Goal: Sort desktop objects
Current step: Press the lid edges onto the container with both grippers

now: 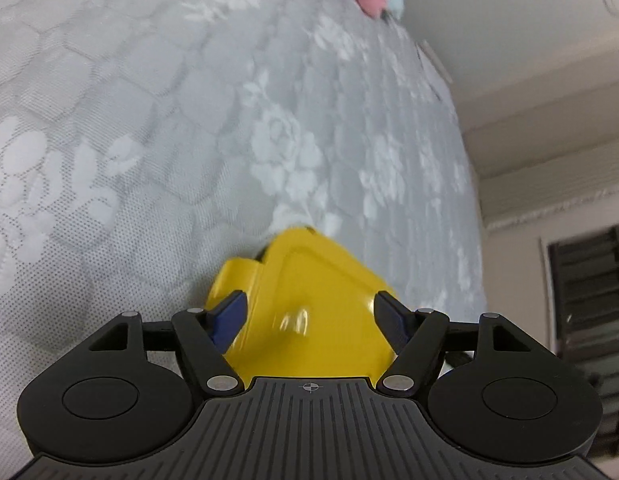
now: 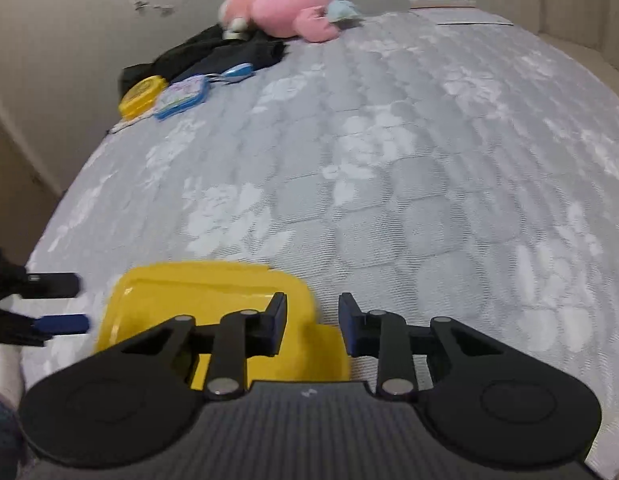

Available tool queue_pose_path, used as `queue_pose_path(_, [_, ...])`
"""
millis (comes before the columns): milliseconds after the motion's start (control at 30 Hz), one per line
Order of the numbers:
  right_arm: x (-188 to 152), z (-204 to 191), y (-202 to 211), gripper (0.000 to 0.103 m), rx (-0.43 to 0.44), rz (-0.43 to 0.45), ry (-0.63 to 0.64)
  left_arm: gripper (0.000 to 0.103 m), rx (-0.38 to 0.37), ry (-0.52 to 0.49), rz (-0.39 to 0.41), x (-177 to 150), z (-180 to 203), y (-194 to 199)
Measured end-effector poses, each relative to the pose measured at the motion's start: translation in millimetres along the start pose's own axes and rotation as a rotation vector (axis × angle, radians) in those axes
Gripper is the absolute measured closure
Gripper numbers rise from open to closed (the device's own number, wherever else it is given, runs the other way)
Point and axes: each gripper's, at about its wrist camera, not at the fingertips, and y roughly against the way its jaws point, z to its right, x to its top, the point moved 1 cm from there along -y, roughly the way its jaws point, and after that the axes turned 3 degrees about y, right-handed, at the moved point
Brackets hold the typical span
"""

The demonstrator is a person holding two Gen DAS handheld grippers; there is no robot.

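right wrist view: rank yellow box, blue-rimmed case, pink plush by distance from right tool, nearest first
1. Yellow box: right at the right tool, under its left finger, low in the view.
2. Blue-rimmed case: far left on the mattress, beside a small yellow case.
3. Pink plush: farthest, at the far edge by the wall.

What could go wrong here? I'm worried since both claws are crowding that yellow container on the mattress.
The right claw is open over just a corner of the yellow container; closing there may catch only the rim and slip. Whether the left claw truly presses its sides is unclear, so a lift could drop it. The quilted mattress is soft, so pushing down may tip it.
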Motion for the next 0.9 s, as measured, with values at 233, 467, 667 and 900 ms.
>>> queue_pose_path(233, [-4,-9,-4,0.062,-0.05,-0.009,0.025,0.023,0.051,0.007,-0.037,-8,-1,4])
queue_pose_path(467, [-12,21,-11,0.049,-0.093,-0.088,-0.093,0.021,0.163,-0.032,-0.098,-26,-9,0])
queue_pose_path(667, [-19,28,-13,0.046,-0.015,-0.145,-0.145,0.021,0.22,-0.167,-0.094,-38,7,-6])
queue_pose_path(900, [-21,18,-13,0.046,-0.002,-0.14,-0.082,0.02,0.242,-0.305,-0.075,-45,28,-9])
